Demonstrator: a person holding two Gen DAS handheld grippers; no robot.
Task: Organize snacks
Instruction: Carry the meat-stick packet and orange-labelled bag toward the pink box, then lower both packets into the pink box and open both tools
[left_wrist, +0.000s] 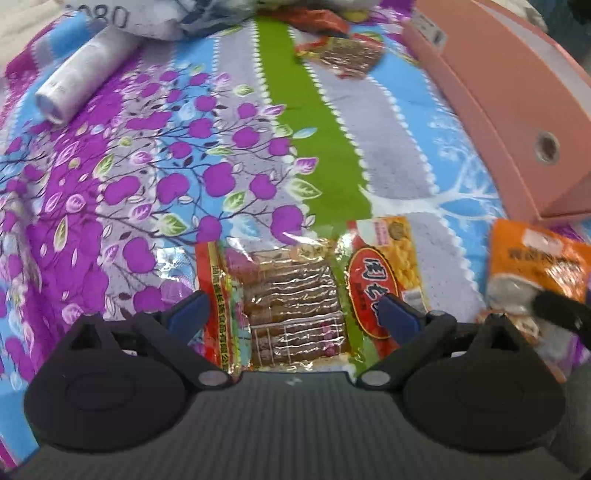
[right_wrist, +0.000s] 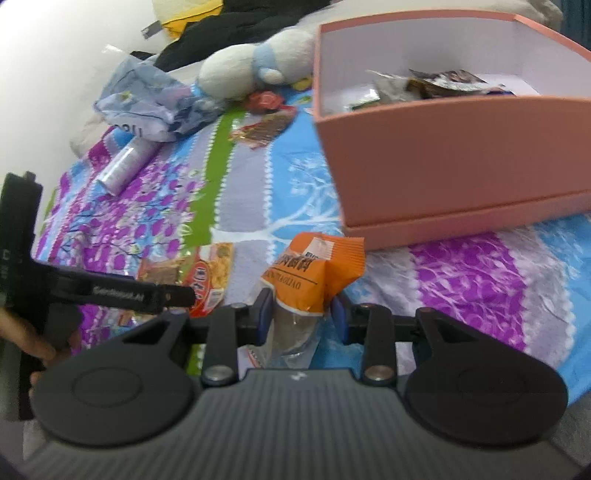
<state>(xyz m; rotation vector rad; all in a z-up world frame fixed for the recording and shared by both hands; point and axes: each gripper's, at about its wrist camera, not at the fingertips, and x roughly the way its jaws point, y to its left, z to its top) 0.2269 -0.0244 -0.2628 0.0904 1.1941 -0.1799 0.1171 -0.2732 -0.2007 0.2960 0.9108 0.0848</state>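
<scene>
My left gripper (left_wrist: 293, 314) is open, its blue pads on either side of a clear snack packet of brown strips (left_wrist: 291, 299) lying on the flowered cloth. A red and yellow snack packet (left_wrist: 384, 273) lies just right of it. My right gripper (right_wrist: 301, 314) is shut on an orange snack packet (right_wrist: 314, 269), held just above the cloth; it also shows in the left wrist view (left_wrist: 535, 269). A pink box (right_wrist: 443, 155) holding several packets stands to the right. The left gripper shows in the right wrist view (right_wrist: 177, 295).
Another clear packet (left_wrist: 343, 53) and a red wrapper (right_wrist: 264, 100) lie at the far side near the box (left_wrist: 498, 92). A white tube (left_wrist: 85, 77), a crumpled plastic bag (right_wrist: 147, 99) and a plush toy (right_wrist: 258, 62) lie at the back left.
</scene>
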